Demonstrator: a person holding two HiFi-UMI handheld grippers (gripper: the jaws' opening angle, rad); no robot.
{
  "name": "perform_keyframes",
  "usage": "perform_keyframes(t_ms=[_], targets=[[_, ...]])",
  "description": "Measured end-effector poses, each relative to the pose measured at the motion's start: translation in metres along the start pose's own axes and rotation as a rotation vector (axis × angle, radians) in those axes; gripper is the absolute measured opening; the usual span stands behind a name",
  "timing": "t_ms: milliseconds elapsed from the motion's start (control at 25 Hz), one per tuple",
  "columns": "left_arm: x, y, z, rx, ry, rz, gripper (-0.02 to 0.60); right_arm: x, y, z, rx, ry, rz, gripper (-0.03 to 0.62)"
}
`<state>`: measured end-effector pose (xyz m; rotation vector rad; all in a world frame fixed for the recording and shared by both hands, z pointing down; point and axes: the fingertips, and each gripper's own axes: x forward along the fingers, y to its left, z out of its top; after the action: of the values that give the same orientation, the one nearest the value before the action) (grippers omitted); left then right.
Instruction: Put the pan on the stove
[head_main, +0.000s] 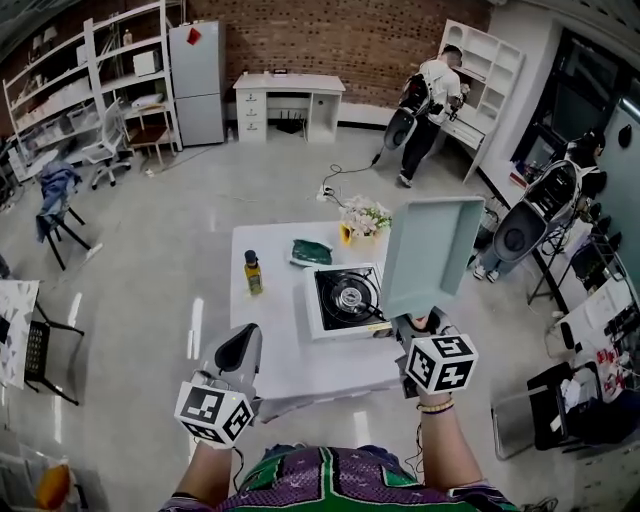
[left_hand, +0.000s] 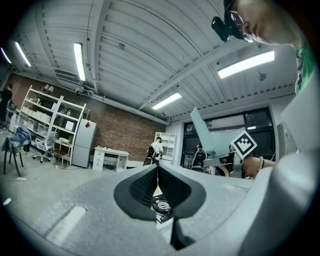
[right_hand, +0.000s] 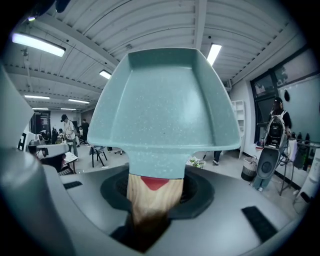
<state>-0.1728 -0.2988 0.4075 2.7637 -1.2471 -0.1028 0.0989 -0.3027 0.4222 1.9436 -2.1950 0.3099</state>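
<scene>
Pan (head_main: 432, 255): pale teal, speckled and squarish; it is held in the air and tipped steeply up, with its hollow side facing the person. In the head view it hangs over the table's right edge, just right of the stove and not touching it.
Handle (right_hand: 152, 197): light wood with a red wedge where it meets the pan; it runs back into the right gripper.
Right gripper (head_main: 420, 325): its jaws pinch the handle from both sides, with the dark pads against the wood. The pan fills the middle of the right gripper view.
Left gripper (head_main: 240, 350): low at the table's near left corner, and it carries nothing. Its jaws are pressed together at the tips, leaving a thin slit lower down through which the burner shows.
Stove (head_main: 345, 298): a white single-burner unit with a black top and a round burner, bare, on the right half of the table.
Table (head_main: 270, 330): white and square.
Bottle (head_main: 253, 272): upright with a yellow label, left of the stove and apart from it.
Green packet (head_main: 313, 252): lying flat behind the stove.
Flowers (head_main: 365, 218): at the far edge of the table.
Room: a brick back wall with a fridge (head_main: 197, 70) and a white desk (head_main: 290, 95); a person (head_main: 430, 100) stands at the shelves on the far right.
</scene>
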Motion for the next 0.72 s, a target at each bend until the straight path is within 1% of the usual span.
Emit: perform_keyframes(t_ms=[280, 560, 720], targets=[[-0.008, 0.012, -0.015, -0.041, 0.017, -0.005, 0.018, 0.027, 0.005, -0.022, 0.018, 0.081, -0.003, 0.144], [-0.011, 0.018, -0.021, -0.054, 0.013, -0.003, 0.018, 0.047, 0.002, -0.049, 0.029, 0.157, -0.016, 0.144], [-0.013, 0.017, -0.024, -0.058, 0.026, 0.001, 0.018, 0.051, -0.001, -0.061, 0.031, 0.195, -0.018, 0.144]])
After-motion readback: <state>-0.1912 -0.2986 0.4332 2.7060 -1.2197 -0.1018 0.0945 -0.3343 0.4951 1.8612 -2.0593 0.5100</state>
